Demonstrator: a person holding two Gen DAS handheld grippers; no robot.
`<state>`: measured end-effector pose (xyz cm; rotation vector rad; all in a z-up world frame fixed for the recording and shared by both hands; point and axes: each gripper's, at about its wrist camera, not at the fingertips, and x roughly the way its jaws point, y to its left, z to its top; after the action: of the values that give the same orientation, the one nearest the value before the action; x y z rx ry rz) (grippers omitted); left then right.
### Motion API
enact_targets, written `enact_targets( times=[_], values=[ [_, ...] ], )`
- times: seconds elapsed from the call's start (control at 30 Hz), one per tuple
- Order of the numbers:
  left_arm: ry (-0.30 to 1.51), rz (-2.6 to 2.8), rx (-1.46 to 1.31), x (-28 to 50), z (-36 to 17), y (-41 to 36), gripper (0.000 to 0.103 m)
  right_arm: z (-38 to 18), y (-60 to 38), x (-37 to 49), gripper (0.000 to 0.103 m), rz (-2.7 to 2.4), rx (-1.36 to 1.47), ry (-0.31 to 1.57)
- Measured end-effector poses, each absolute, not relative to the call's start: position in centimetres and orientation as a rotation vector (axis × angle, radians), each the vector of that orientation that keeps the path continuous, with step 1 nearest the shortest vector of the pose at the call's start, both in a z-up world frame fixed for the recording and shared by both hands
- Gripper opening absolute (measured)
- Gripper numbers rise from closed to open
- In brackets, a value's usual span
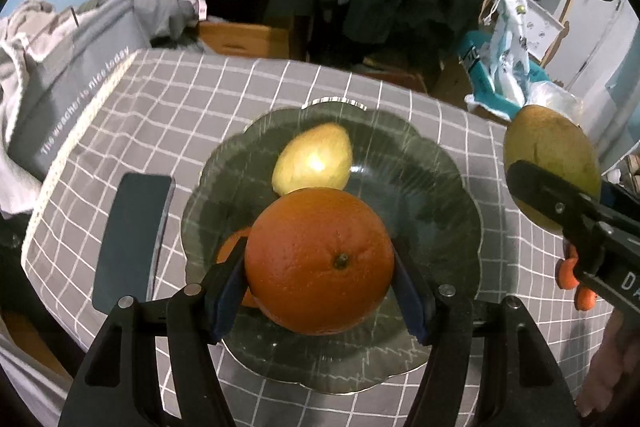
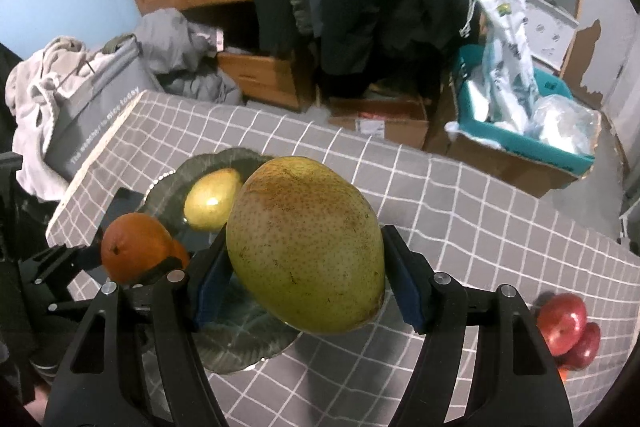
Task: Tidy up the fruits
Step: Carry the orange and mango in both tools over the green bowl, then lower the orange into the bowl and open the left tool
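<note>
My left gripper (image 1: 320, 267) is shut on a large orange (image 1: 320, 263) and holds it above the dark glass plate (image 1: 440, 195). A yellow pear (image 1: 314, 159) lies in the plate, and part of another orange (image 1: 232, 247) shows behind the left finger. My right gripper (image 2: 306, 267) is shut on a big green pear (image 2: 306, 243), held above the plate's right edge (image 2: 240, 355). In the left wrist view that gripper and its green pear (image 1: 552, 163) sit at the right. In the right wrist view the held orange (image 2: 134, 247) is at the left.
Grey checked cloth (image 1: 180, 99) covers the table. A dark phone (image 1: 132, 235) lies left of the plate. Two red apples (image 2: 568, 327) rest at the table's right. A grey bag (image 1: 60, 87) and clothes stand at the left; boxes (image 2: 520, 147) are behind the table.
</note>
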<state>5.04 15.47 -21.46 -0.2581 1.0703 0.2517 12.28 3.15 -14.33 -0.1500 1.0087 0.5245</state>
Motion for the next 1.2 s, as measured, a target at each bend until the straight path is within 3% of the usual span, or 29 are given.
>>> enact_targets(
  times=[0.7, 0.87, 1.2],
  values=[
    [1.193, 0.253, -0.207, 5.8, -24.8, 14.6, 0.068, -16.8, 3.6, 13.0, 0.071, 0.533, -0.138, 1.071],
    [1.151, 0.242, -0.209, 5.6, -23.8, 14.5, 0.083, -16.8, 3.6, 13.1, 0.071, 0.533, -0.134, 1.072],
    [1.108, 0.297, -0.232, 4.9, -22.2, 16.1, 0.083, -17.3, 4.3, 13.3, 0.071, 0.551, -0.143, 1.092]
  ],
)
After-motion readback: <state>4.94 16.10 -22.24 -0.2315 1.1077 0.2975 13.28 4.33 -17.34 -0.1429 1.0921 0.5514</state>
